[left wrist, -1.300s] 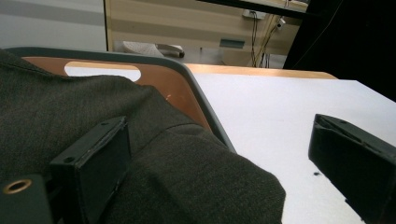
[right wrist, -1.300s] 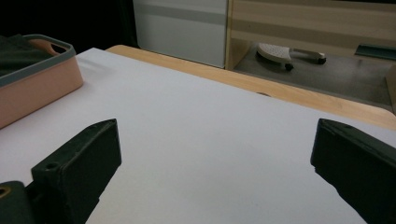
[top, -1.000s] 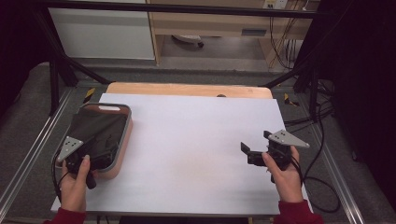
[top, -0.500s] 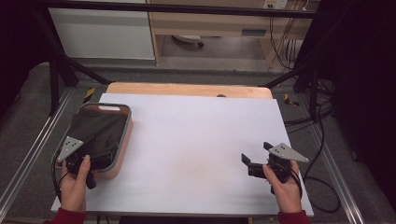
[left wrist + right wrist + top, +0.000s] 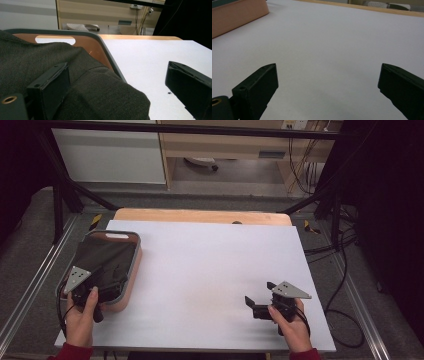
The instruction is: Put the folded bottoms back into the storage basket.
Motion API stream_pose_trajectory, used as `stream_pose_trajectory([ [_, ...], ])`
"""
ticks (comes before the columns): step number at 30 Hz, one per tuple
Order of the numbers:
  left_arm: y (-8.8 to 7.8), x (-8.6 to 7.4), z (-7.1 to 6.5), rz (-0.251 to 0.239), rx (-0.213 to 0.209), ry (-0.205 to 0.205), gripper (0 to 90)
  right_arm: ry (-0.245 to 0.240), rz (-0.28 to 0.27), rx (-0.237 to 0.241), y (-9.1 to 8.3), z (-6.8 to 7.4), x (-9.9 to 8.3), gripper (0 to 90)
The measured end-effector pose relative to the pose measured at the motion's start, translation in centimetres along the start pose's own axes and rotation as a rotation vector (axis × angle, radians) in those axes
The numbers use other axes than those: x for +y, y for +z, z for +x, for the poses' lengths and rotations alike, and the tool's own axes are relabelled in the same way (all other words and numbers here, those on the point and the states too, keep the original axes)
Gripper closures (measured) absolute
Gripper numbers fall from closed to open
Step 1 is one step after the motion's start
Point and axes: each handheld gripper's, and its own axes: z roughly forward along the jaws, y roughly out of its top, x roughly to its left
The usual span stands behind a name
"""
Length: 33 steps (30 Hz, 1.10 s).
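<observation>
White sheet (image 5: 200, 280) covers most of the table in the high view, bare between the grippers. A tray (image 5: 131, 265) sits at its left edge with dark cloth (image 5: 102, 255) inside; the left gripper (image 5: 107, 282) hovers over the tray's near end. The right gripper (image 5: 257, 302) rests near the front right edge, jaws spread.

Left gripper view: jaws apart, one over the cloth (image 5: 75, 85), a folded, dark woven fabric; the other over the sheet beyond the tray rim (image 5: 110, 62).

Right gripper view: jaws wide, empty, over the sheet (image 5: 324, 50); tray wall (image 5: 237, 17) far left.

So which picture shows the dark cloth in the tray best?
The left gripper view: the dark cloth is close up, its weave and folds clear, bulging over the tray rim. In the high view it is a small dark patch.
</observation>
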Motion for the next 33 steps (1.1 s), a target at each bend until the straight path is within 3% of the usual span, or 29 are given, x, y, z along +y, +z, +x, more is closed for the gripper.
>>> stream_pose_trajectory([
  [12, -0.2, 0.2, -0.6, 0.003, -0.025, -0.005, 6.1, -0.030, 0.002, 0.045, 1.8, 1.5, 0.0, 3.6],
  [22, -0.2, 0.5, -1.6, 0.008, -0.050, 0.014, 6.2, -0.052, -0.030, 0.026, 3.3, 2.0, 0.6, 4.1],
  [28, -0.2, 0.8, -2.4, 0.009, -0.074, 0.037, 6.2, -0.046, -0.018, 0.049, 4.4, 2.2, 0.7, 4.4],
  [33, -0.3, 1.2, -3.6, 0.012, -0.095, 0.054, 6.3, -0.035, 0.013, 0.037, 5.2, 2.0, 0.6, 4.3],
])
